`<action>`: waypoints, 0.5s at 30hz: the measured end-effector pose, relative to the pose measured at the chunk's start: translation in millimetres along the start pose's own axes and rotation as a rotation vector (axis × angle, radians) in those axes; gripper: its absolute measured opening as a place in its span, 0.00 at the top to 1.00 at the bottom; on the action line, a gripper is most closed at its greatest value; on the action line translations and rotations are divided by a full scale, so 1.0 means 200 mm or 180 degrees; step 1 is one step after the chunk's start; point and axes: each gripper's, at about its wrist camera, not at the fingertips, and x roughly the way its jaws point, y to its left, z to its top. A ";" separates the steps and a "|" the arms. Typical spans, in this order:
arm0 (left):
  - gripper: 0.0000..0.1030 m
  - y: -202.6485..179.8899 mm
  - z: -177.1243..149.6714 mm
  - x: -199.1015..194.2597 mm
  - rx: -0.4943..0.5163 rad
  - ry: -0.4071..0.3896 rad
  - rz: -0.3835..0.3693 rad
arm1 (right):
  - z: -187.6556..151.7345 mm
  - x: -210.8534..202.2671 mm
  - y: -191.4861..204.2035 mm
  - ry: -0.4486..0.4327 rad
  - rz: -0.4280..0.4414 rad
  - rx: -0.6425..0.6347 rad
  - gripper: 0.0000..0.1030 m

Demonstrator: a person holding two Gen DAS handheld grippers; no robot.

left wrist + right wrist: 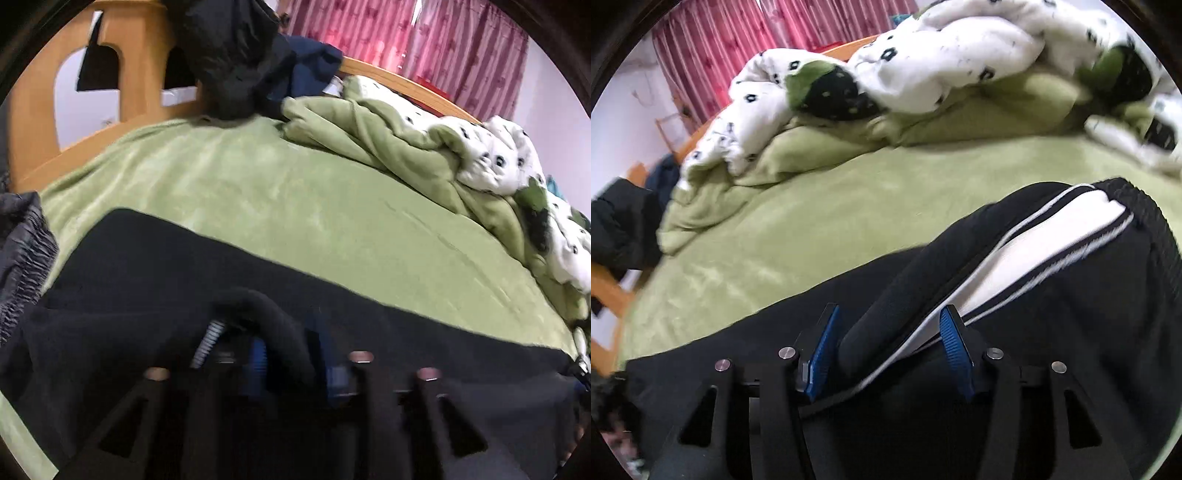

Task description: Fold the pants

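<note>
Black pants (155, 280) lie spread on a green bed sheet (258, 192). In the right wrist view the pants (1089, 314) show a white side panel with thin white stripes (1027, 251) and an elastic waistband at the right. My left gripper (291, 354) is blurred; its blue pads stand close together on a raised fold of black fabric (266, 306). My right gripper (886, 336) is open, its blue pads apart on either side of a raised black fold (886, 306) beside the stripe.
A rumpled green and white quilt (461, 147) lies along the far side of the bed. Dark clothes (236, 55) hang on the wooden bed frame (140, 74). A grey elastic garment (22, 251) is at the left edge. Pink curtains (424, 37) hang behind.
</note>
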 end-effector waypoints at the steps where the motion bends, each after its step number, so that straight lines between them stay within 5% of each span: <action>1: 0.40 0.01 -0.02 -0.04 -0.0038 0.0013 -0.0115 | -0.02 -0.04 0.01 -0.0038 -0.0026 -0.0017 0.41; 2: 0.29 0.01 -0.05 -0.10 -0.0106 -0.0026 -0.0217 | -0.05 -0.09 0.01 -0.0064 -0.0054 -0.0058 0.38; 6: 0.26 0.01 -0.18 -0.34 0.0052 -0.0143 -0.0279 | -0.17 -0.34 -0.05 -0.0084 -0.0072 -0.0241 0.34; 10: 0.26 0.10 -0.41 -0.50 0.0041 0.0141 -0.0392 | -0.35 -0.54 -0.18 -0.0016 -0.0138 -0.0341 0.28; 15: 0.26 0.26 -0.68 -0.54 -0.0398 0.0528 -0.0711 | -0.58 -0.63 -0.42 0.0273 -0.0156 0.0004 0.28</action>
